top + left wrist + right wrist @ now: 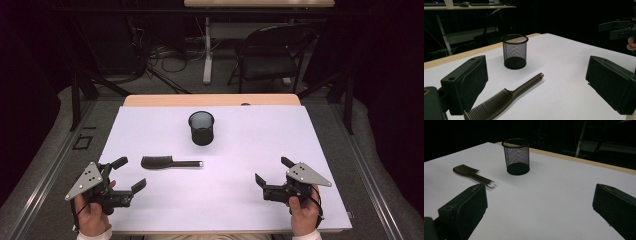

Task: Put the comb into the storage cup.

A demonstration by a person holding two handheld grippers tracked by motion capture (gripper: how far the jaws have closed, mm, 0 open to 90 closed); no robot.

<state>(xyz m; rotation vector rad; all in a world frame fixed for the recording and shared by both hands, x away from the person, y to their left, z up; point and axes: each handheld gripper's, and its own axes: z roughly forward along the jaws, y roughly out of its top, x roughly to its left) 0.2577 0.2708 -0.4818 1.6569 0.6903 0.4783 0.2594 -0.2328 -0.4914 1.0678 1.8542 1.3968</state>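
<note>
Comb [170, 162] flat on desk [260, 150], near cup [201, 128]; both grippers apart, empty. Reach stage; next, probably left gripper [126, 176] onto handle.

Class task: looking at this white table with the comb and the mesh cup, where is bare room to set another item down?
Bare patches: right of the black mesh wire cup, between the two grippers along the near edge, and the far-left corner. Most crowded: the middle, where the dark brown comb lies just in front of the cup, near the left gripper.
</note>
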